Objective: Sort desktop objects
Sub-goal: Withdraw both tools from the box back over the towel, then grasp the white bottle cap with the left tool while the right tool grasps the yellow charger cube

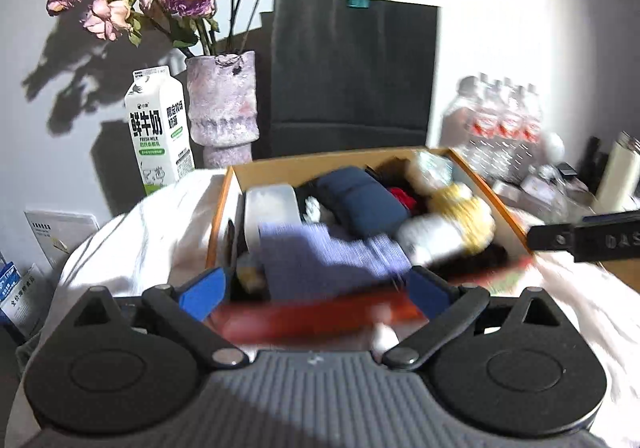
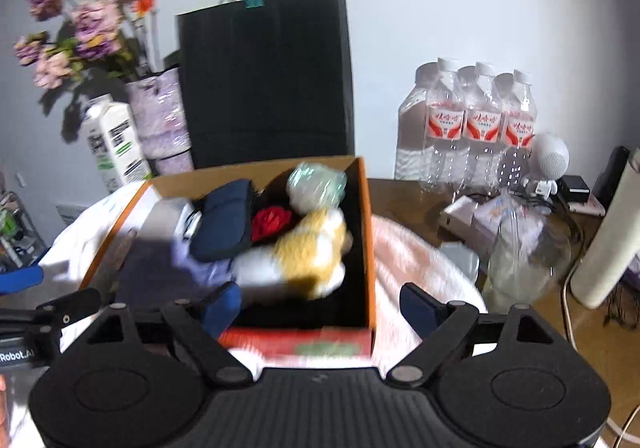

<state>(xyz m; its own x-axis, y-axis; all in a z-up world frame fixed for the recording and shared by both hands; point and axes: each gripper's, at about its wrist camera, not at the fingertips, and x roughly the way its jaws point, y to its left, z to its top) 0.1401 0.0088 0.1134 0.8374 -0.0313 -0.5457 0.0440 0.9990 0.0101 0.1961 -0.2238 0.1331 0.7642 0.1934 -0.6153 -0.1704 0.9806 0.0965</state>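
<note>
Jaws wide on both sides, nothing between the blue pads: the left gripper (image 1: 316,294) and right gripper (image 2: 320,302) both hang just short of the orange cardboard box (image 2: 366,232). Inside it, a lilac cloth (image 1: 320,252) lies at the near end, a navy pouch (image 2: 224,224) and a yellow-and-white plush toy (image 2: 308,252) behind. Beyond stand a black paper bag (image 2: 264,75), a milk carton (image 1: 158,127) and a vase of flowers (image 1: 222,103).
</note>
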